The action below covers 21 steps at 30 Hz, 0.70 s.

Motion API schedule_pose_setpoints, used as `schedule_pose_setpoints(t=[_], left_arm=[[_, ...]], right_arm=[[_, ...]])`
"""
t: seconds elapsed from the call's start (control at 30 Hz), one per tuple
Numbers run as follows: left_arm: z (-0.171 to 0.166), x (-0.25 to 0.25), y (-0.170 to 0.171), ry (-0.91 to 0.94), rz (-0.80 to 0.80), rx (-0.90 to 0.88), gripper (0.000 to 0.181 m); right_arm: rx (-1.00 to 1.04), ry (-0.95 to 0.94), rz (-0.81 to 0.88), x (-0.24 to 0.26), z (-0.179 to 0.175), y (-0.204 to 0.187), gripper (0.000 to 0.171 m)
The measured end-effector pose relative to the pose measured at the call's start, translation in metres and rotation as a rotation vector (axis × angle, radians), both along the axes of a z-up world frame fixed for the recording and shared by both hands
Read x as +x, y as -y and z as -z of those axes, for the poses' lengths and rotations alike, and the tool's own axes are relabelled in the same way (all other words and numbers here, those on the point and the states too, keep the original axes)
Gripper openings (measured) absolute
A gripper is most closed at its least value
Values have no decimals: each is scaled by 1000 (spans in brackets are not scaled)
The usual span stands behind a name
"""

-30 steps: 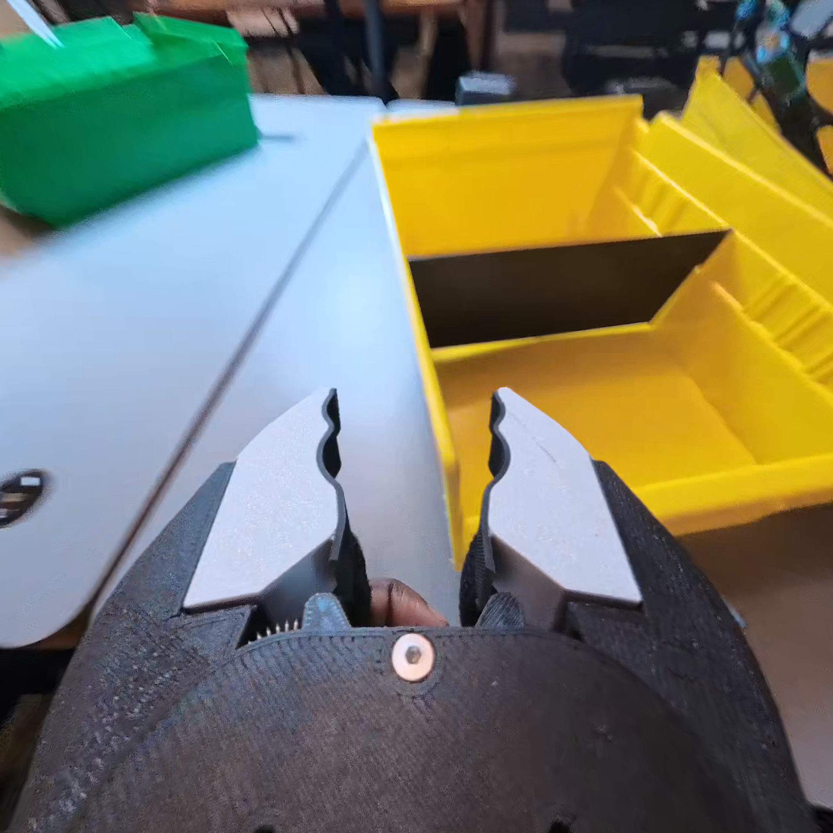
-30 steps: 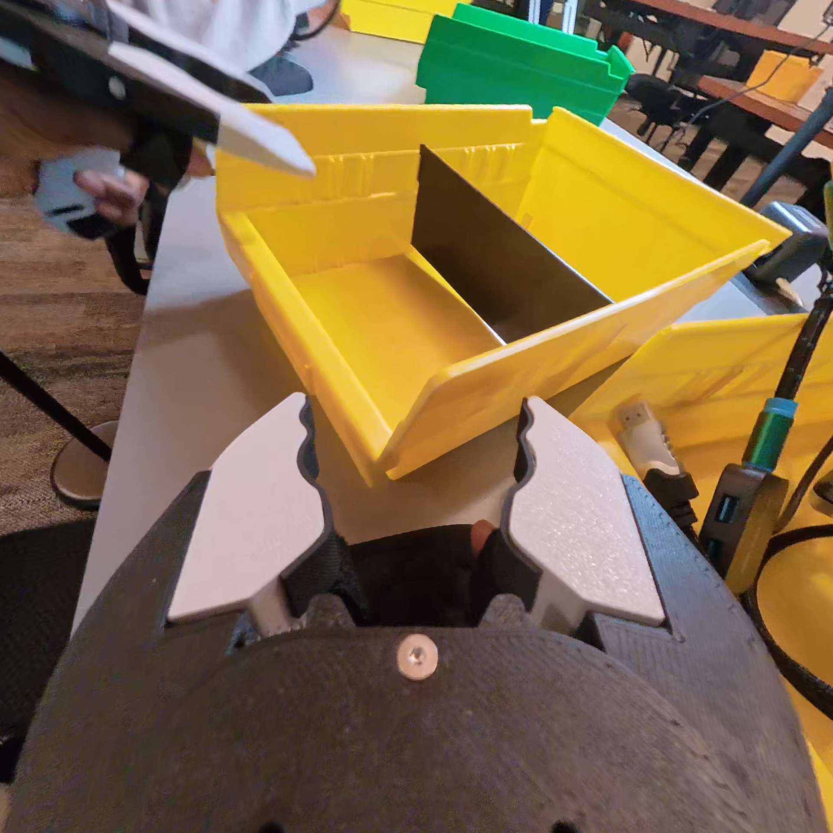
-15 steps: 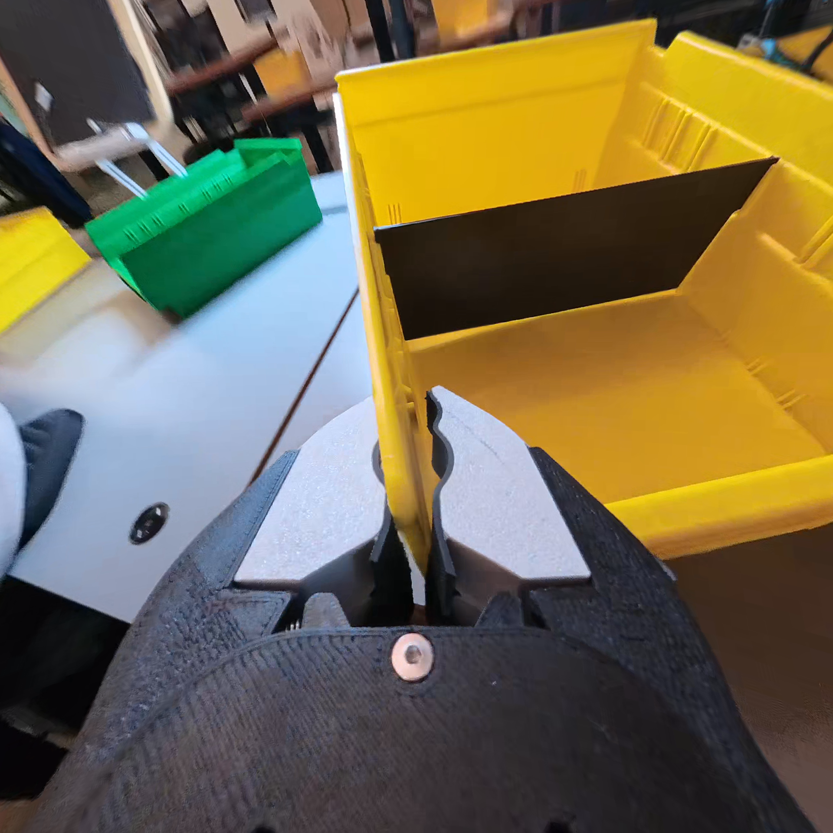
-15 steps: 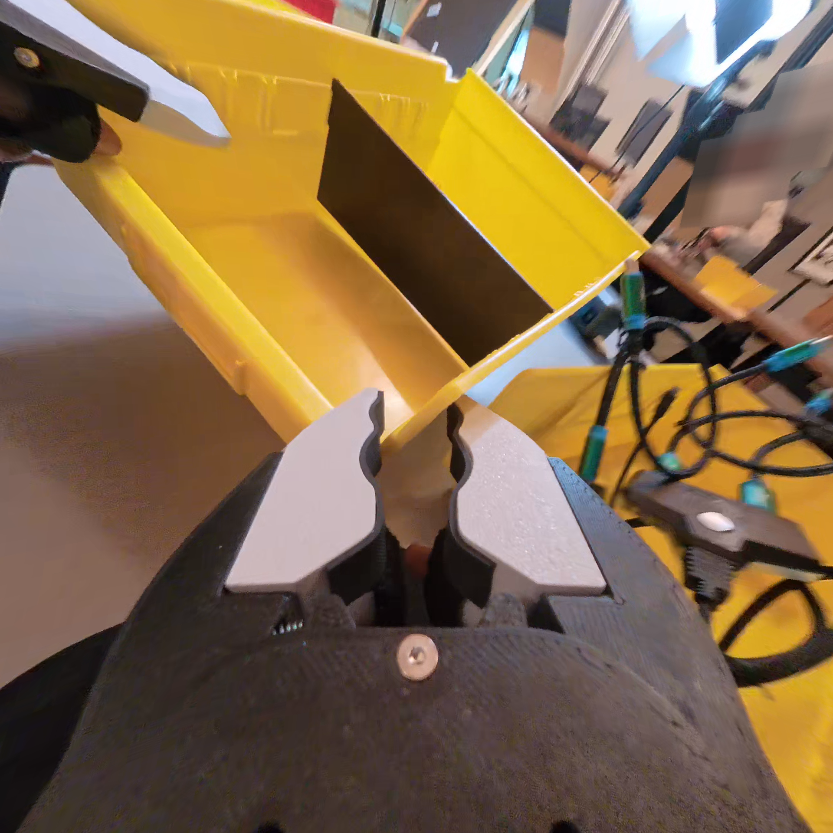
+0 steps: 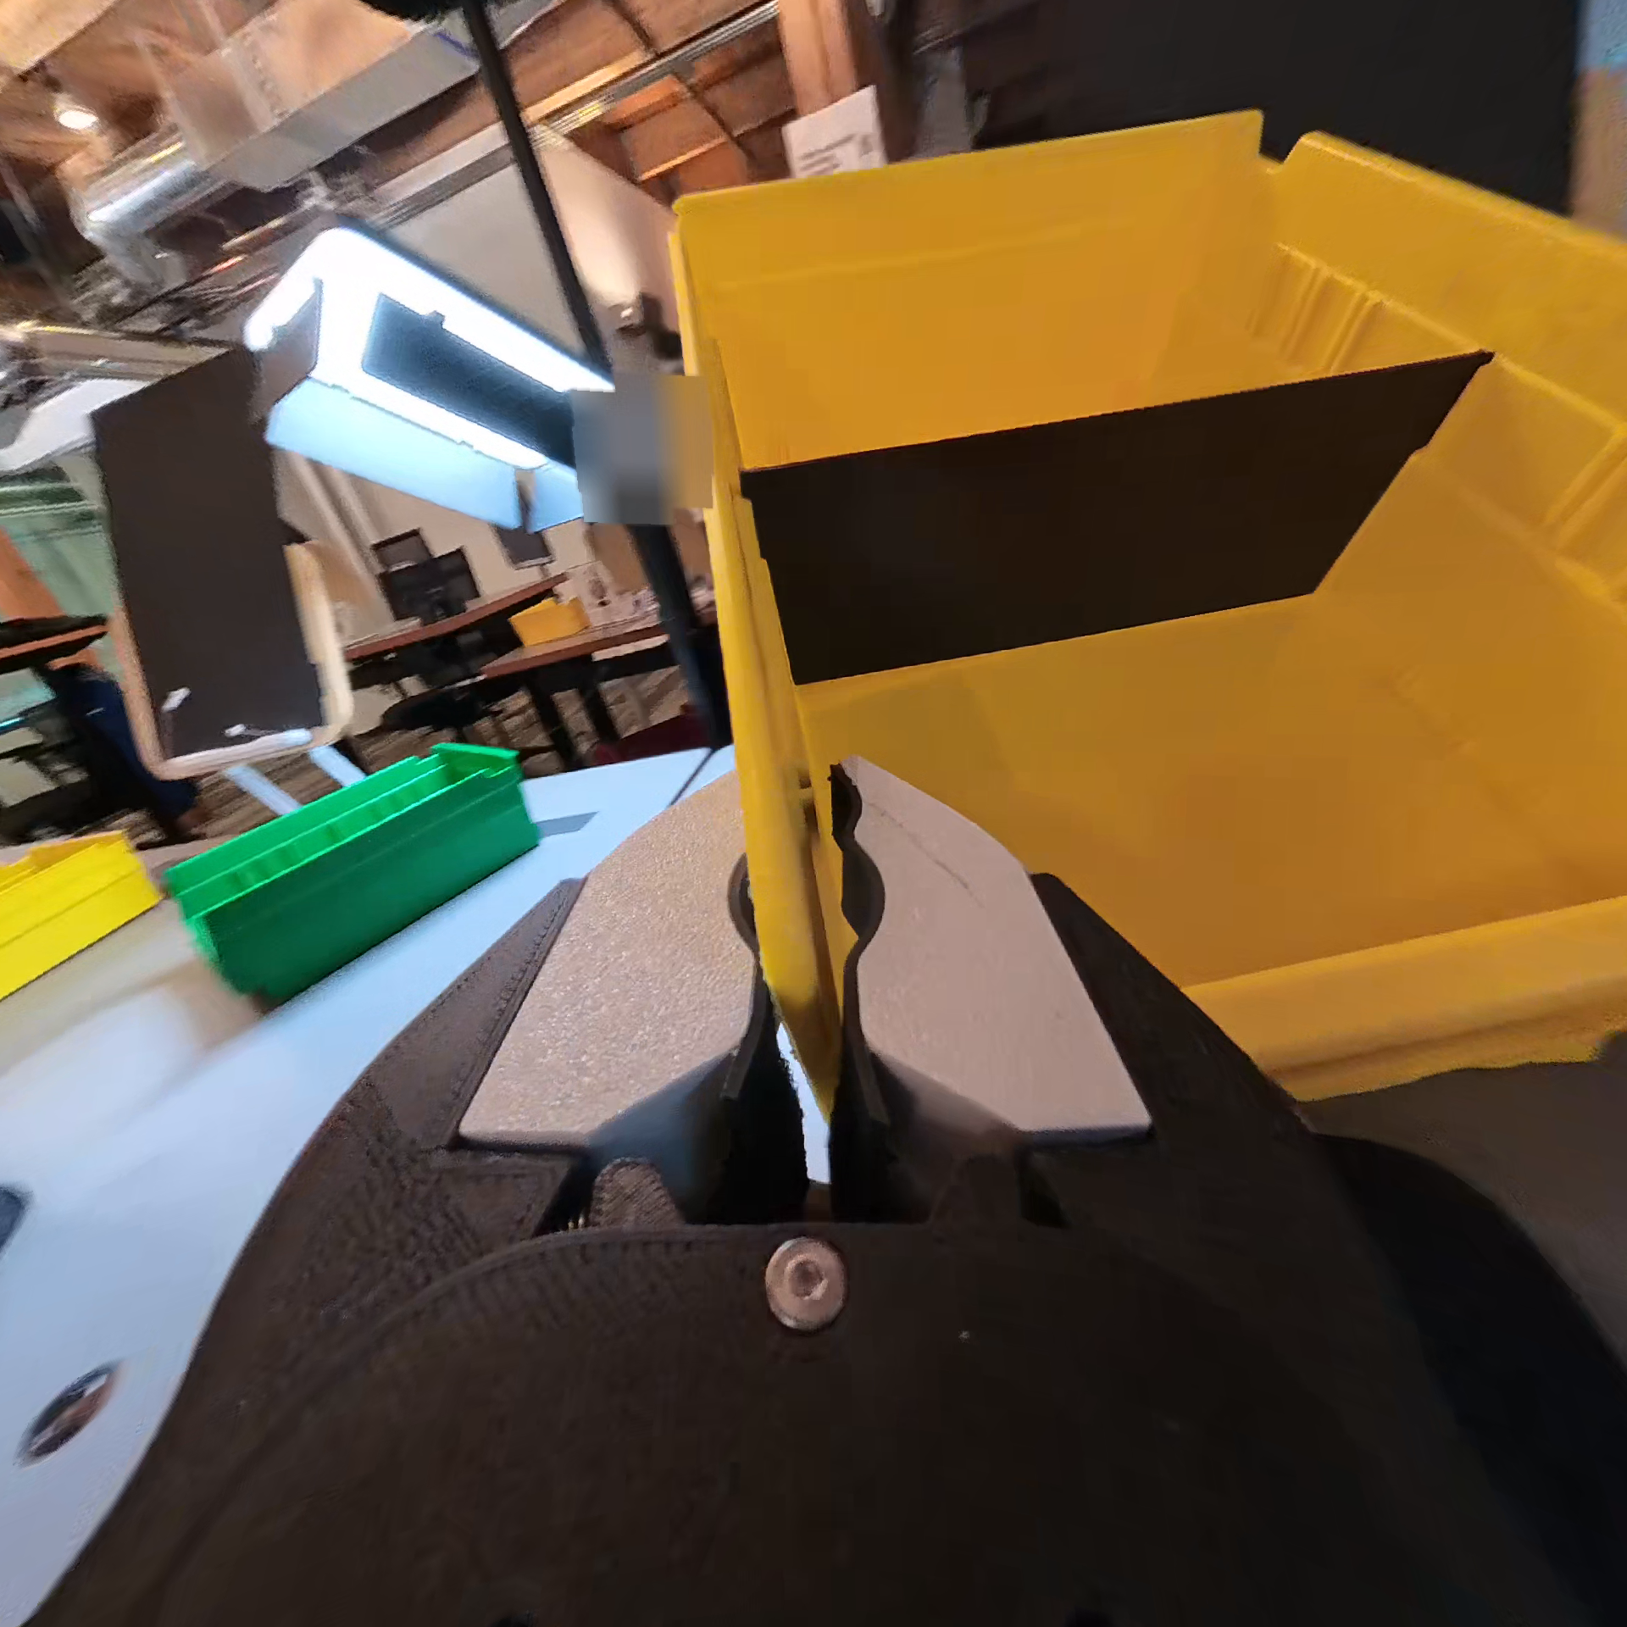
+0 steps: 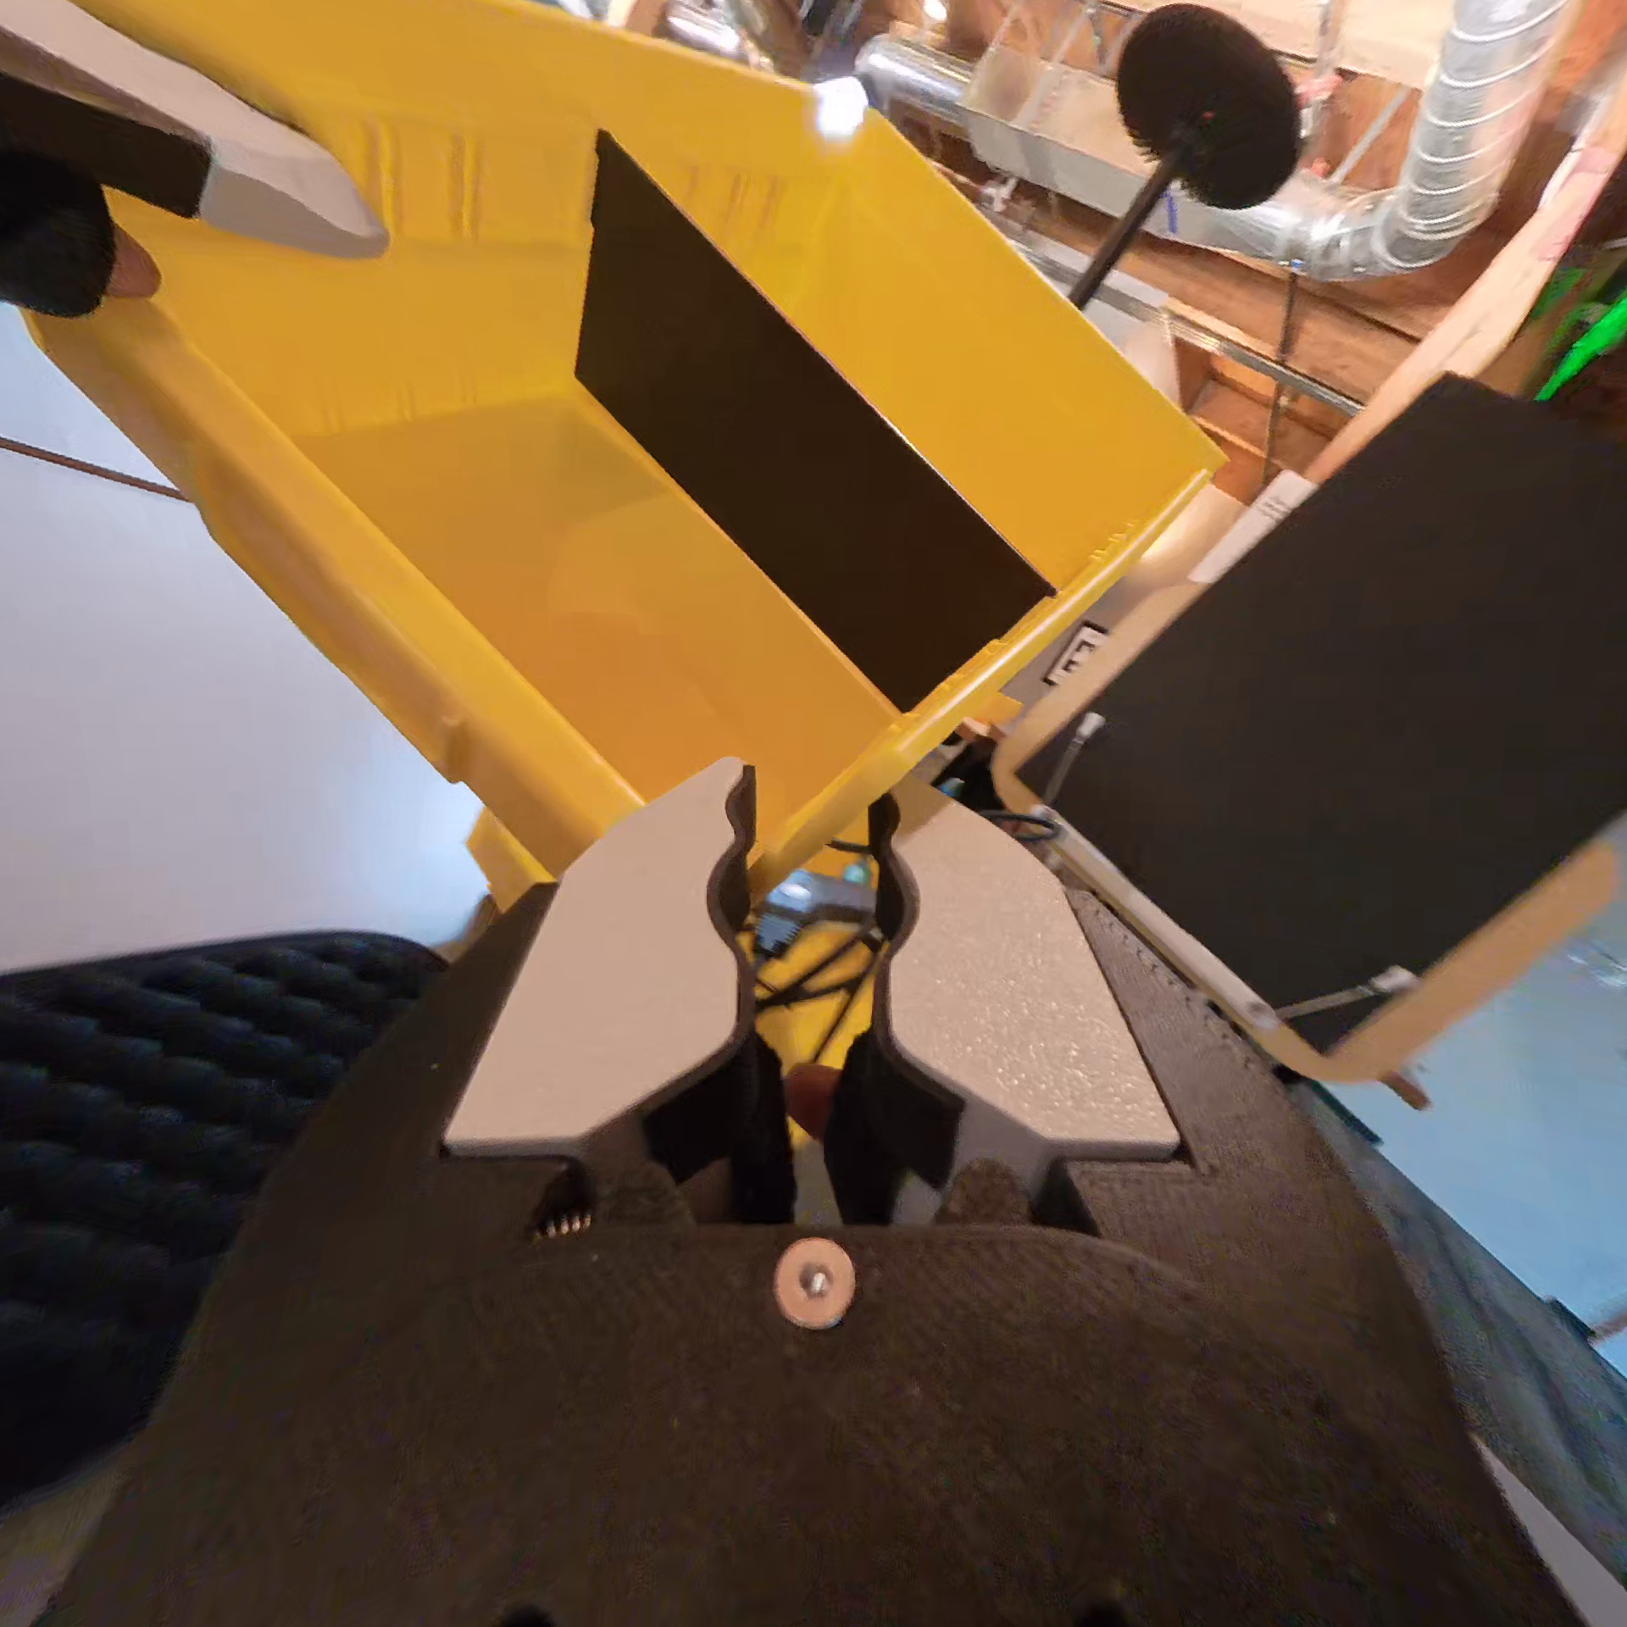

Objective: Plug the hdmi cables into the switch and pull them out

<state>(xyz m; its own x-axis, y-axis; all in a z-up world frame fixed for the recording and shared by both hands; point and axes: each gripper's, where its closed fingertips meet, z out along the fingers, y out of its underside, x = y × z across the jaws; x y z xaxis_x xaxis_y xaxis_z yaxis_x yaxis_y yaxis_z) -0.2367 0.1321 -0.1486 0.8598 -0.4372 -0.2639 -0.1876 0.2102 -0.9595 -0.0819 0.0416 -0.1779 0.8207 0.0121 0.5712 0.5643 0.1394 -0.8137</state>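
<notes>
A yellow bin [image 5: 1233, 792] with a black divider [image 5: 1056, 528] is held up off the white table [image 5: 132, 1100], tilted. My left gripper [image 5: 792, 784] is shut on the bin's left side wall. My right gripper [image 6: 814, 801] is shut on the rim of the opposite wall of the bin [image 6: 616, 572]. The left gripper's finger [image 6: 290, 202] shows at the far corner in the right wrist view. The bin's near compartment is empty. Black cables [image 6: 792, 960] show through the right gripper's gap, lying below in something yellow. I cannot make out the switch.
A green bin [image 5: 352, 880] and another yellow bin [image 5: 62, 898] sit on the table to the left. A black panel with a pale rim [image 6: 1365, 704] stands close on the right. A black mesh seat [image 6: 176, 1100] is at the lower left. The left gripper's tips are roughly 20 centimeters from the right gripper's. It is some 20 centimeters from my right tips to the black mesh seat [image 6: 176, 1100].
Both grippers closed on opposite walls of the yellow bin, then raised and tilted it. The cables and black box that showed beside the right gripper now show only through its gap.
</notes>
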Motion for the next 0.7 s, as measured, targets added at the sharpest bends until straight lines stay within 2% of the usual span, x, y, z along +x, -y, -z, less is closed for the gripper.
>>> schedule_pose_setpoints(t=[0.17, 0.33, 0.53, 0.7], left_arm=[[-10, 99, 27, -27, 231, -1, 10], [-10, 216, 65, -118, 445, -8, 13], [33, 339, 107, -284, 607, -9, 15], [85, 396, 120, -284, 701, -94, 12]], right_arm=[[8, 27, 182, 73, -9, 57, 25], [-18, -39, 381, 161, -5, 117, 26], [-107, -131, 610, 262, 50, 172, 25], [-252, -203, 730, 308, 104, 194, 25]])
